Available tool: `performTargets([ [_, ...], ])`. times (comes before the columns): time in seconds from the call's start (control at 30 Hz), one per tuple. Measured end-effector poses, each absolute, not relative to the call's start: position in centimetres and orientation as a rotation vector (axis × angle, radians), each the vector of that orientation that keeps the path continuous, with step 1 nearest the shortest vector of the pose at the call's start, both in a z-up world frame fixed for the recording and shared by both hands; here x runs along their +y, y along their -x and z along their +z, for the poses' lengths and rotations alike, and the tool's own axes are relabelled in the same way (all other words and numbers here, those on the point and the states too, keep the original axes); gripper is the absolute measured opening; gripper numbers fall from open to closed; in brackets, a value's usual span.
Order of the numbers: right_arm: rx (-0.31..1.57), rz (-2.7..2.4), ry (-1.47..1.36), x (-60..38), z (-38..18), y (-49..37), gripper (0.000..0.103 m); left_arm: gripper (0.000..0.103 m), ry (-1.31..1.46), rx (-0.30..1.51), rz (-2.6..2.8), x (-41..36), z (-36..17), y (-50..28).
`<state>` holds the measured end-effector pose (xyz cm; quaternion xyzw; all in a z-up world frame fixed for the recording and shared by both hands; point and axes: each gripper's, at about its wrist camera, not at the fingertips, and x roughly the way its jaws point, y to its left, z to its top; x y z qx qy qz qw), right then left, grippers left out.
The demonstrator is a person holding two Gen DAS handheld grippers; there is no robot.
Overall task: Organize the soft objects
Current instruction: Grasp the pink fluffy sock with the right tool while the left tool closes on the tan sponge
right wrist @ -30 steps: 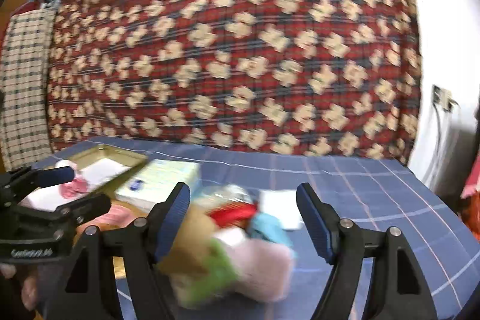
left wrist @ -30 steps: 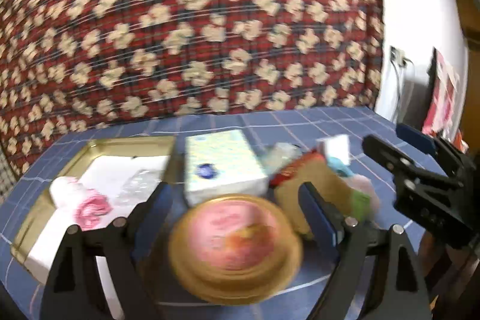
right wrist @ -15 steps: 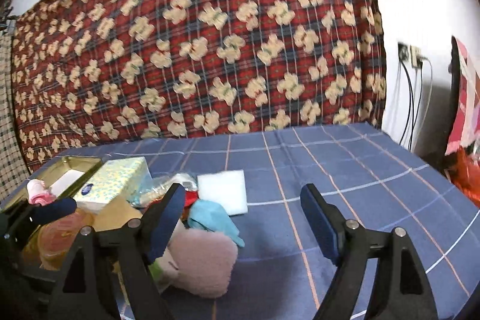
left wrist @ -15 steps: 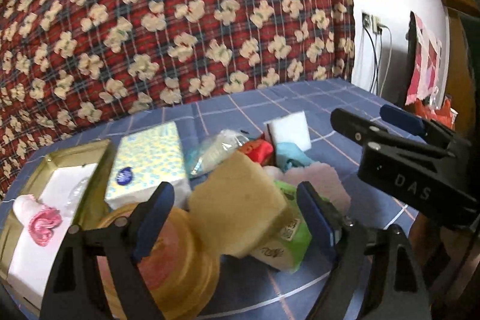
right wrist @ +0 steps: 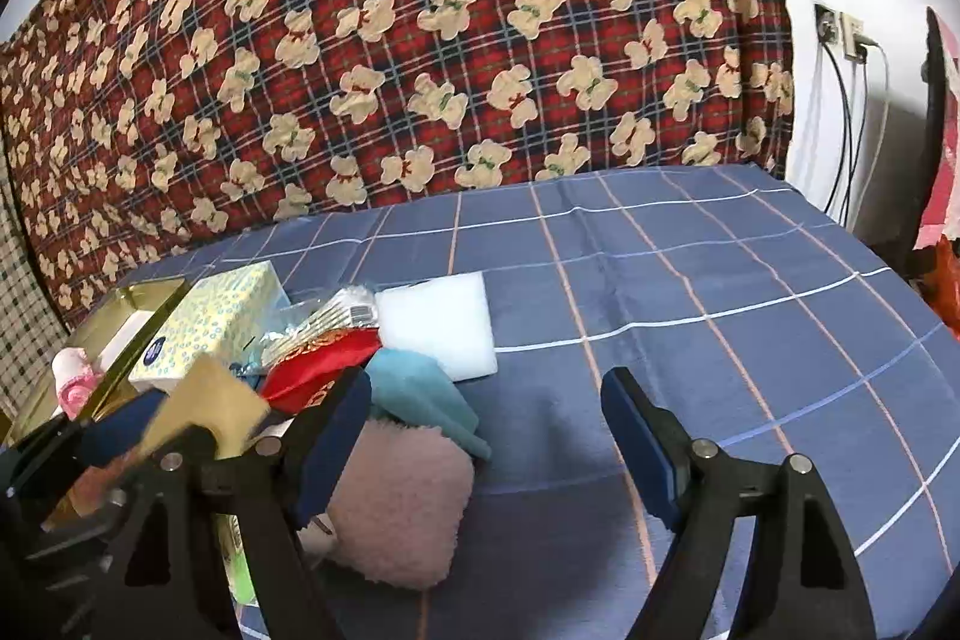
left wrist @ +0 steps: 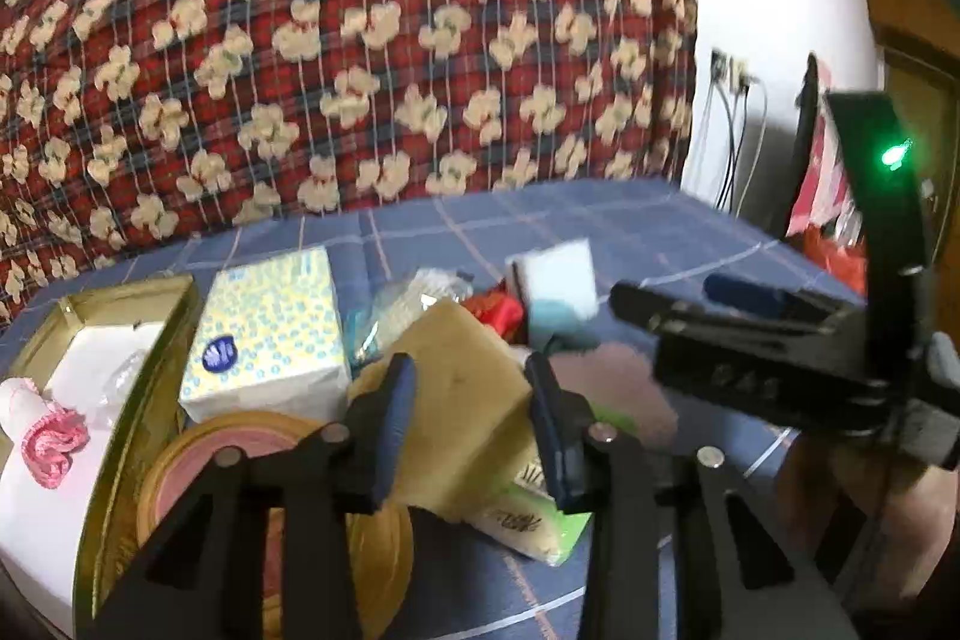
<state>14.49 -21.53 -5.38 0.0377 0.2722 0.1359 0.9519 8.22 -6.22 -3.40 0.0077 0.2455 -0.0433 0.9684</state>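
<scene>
My left gripper (left wrist: 471,409) is shut on a tan sponge (left wrist: 465,400) in a heap of soft things on the blue checked cloth. The sponge also shows in the right wrist view (right wrist: 207,409), between the left gripper's fingers. Around it lie a pink fluffy pad (right wrist: 396,502), a teal cloth (right wrist: 420,394), a red pouch (right wrist: 324,361), a white foam block (right wrist: 441,325) and a green tissue pack (left wrist: 528,517). My right gripper (right wrist: 486,439) is open and empty, just right of the heap, above the cloth.
A gold tray (left wrist: 105,466) at the left holds a white cloth and a pink rolled towel (left wrist: 51,436). A dotted tissue box (left wrist: 270,334) and a round gold tin (left wrist: 210,466) stand beside it. A teddy-print blanket (right wrist: 420,40) rises behind the table.
My left gripper swung right from the round tin to the tan sponge and closed on it. My right gripper moved right, off the heap, and stayed open.
</scene>
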Motion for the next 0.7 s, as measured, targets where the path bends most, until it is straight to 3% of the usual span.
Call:
performTargets([
  [0.27, 0.503, 0.328, -0.036, -20.5, -4.7, -13.3, 0.080, 0.037, 0.026, 0.433, -0.015, -5.0, -2.8, -7.7],
  [0.43, 0.604, 0.333, 0.015, -19.2, -5.5, -14.8, 0.060, 0.037, 0.023, 0.428, 0.001, -5.0, -2.8, -7.6],
  [0.63, 0.785, 0.386, 0.023, -18.3, -7.6, -17.3, 0.058, 0.037, 0.028, 0.431, -0.002, -5.1, -2.9, -7.5],
  [0.7, 0.815, 0.409, 0.011, -18.2, -7.9, -17.7, 0.044, 0.037, 0.023, 0.431, -0.003, -5.1, -3.0, -7.5],
])
